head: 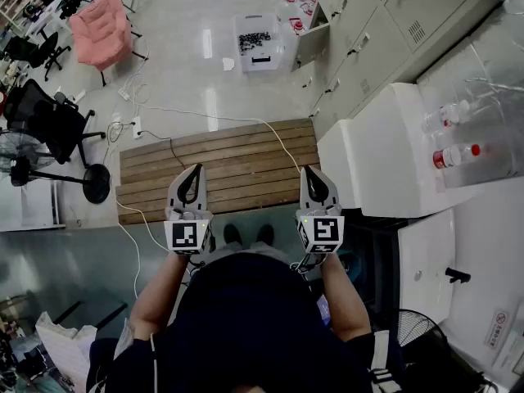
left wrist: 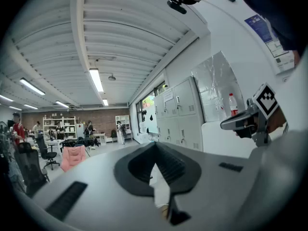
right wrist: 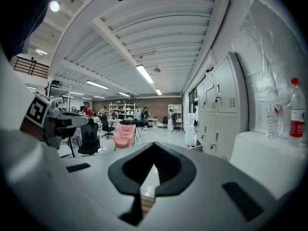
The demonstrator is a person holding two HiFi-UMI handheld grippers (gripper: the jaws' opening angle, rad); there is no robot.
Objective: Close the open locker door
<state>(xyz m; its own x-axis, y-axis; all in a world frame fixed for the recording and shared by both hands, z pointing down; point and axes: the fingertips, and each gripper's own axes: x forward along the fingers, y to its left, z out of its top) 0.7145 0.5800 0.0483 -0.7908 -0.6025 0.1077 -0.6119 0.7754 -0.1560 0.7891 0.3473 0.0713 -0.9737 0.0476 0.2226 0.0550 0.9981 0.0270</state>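
A bank of grey lockers (head: pixel 385 19) runs along the upper right of the head view. One low locker door (head: pixel 312 42) stands open, swung out over the floor beside a white bin. Both grippers are held in front of the person, far from that door and over a wooden pallet. My left gripper (head: pixel 195 170) is shut with nothing in it, and so is my right gripper (head: pixel 309 173). In the left gripper view the jaws (left wrist: pixel 155 146) meet at their tips, with the lockers (left wrist: pixel 180 112) beyond. The right gripper view shows its jaws (right wrist: pixel 153 146) closed too, lockers (right wrist: pixel 219 105) at right.
A wooden pallet (head: pixel 221 162) lies on the floor just ahead. A white bin (head: pixel 258 43) stands by the open door. A white counter (head: pixel 393 154) with water bottles (head: pixel 454 155) is at right. A pink chair (head: pixel 102 27), a black office chair (head: pixel 45 117), a fan (head: pixel 49 174) and cables are at left.
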